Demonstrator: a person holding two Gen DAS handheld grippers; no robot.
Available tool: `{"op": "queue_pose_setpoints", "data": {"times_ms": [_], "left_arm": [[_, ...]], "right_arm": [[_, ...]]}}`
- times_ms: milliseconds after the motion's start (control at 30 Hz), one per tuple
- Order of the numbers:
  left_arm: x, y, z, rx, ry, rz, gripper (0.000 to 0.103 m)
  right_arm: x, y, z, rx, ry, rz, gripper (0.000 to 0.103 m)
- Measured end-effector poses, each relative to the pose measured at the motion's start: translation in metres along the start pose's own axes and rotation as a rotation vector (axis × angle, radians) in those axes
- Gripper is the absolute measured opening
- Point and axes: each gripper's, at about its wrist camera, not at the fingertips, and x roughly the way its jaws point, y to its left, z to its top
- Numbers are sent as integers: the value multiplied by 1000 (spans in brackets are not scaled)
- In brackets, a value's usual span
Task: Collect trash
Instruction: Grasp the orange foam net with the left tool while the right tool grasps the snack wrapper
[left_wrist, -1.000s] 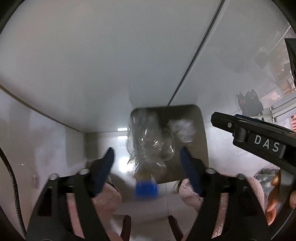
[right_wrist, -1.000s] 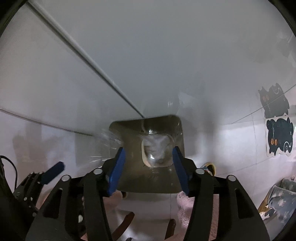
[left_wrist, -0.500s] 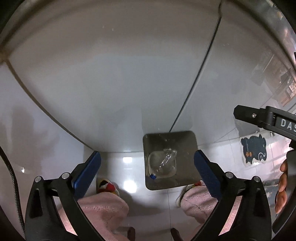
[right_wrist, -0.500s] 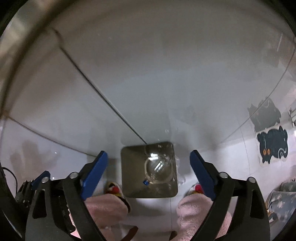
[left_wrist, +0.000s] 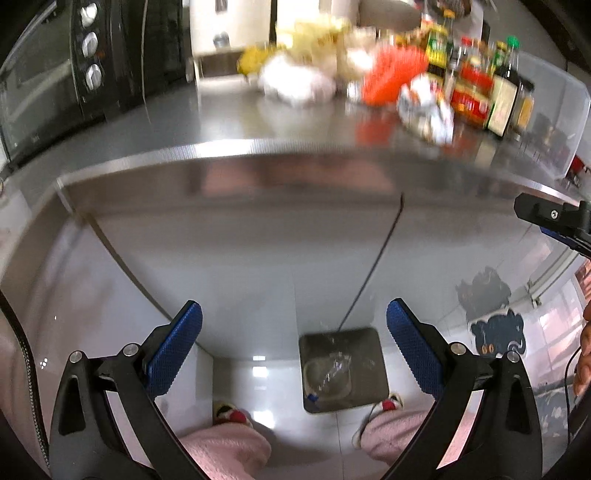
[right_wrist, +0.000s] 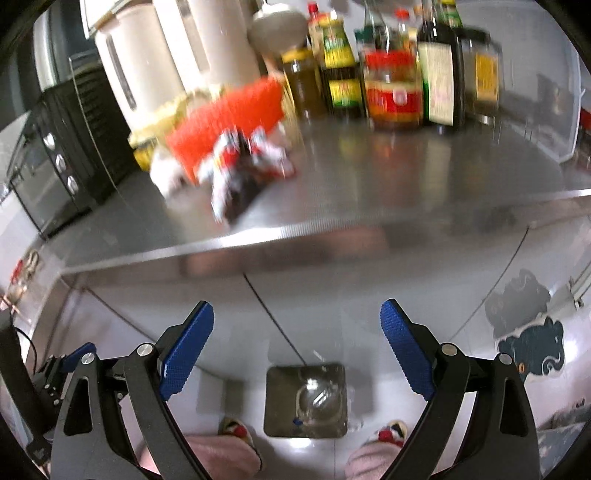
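Note:
A square steel bin (left_wrist: 373, 343) (right_wrist: 280, 398) stands on the floor far below both grippers, with a clear plastic bottle (left_wrist: 328, 376) (right_wrist: 317, 398) with a blue cap lying inside it. My left gripper (left_wrist: 293, 347) is open and holds nothing. My right gripper (right_wrist: 295, 350) is also open and holds nothing. On the steel countertop (left_wrist: 229, 122) (right_wrist: 369, 184) lie blurred pieces of trash: a crumpled red, white and black wrapper (left_wrist: 428, 107) (right_wrist: 243, 162), a red bag (left_wrist: 391, 74) (right_wrist: 225, 122) and a white crumpled bag (left_wrist: 295, 81).
Several sauce bottles and jars (left_wrist: 476, 85) (right_wrist: 391, 88) line the back of the counter. A black oven (left_wrist: 55, 66) (right_wrist: 55, 158) stands at its left, with white appliances (right_wrist: 147, 62) beside it. A person's feet in pink slippers (left_wrist: 232, 413) (right_wrist: 388, 432) flank the bin.
Both grippers have risen well above the bin and tilted up, bringing the countertop into view. Their jaws have widened, and the bottle that was between them lies in the bin.

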Motion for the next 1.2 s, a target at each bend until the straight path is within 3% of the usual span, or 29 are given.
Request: {"op": "queue_pose_setpoints", "data": {"times_ms": [200, 467, 667, 867, 933, 1000, 1100, 1200], "left_arm": [[-21, 2, 35, 27, -79, 12, 95], [-22, -11, 78, 76, -134, 21, 95], [-15, -13, 96, 77, -139, 11, 95], [-12, -20, 112, 88, -156, -18, 95], [-10, -24, 118, 93, -161, -29, 95], [-8, -28, 122, 100, -162, -35, 95], [-5, -35, 128, 110, -164, -46, 95], [-2, -43, 134, 122, -174, -60, 95]], "right_arm": [[-2, 12, 34, -28, -50, 8, 92], [23, 28, 63, -17, -37, 62, 92], [53, 40, 84, 8, 5, 125, 69], [83, 41, 91, 37, 67, 117, 62], [89, 42, 91, 30, 84, 126, 55], [92, 41, 91, 21, 93, 120, 37], [90, 35, 92, 21, 79, 111, 27], [84, 25, 97, 16, 65, 82, 24]]}}
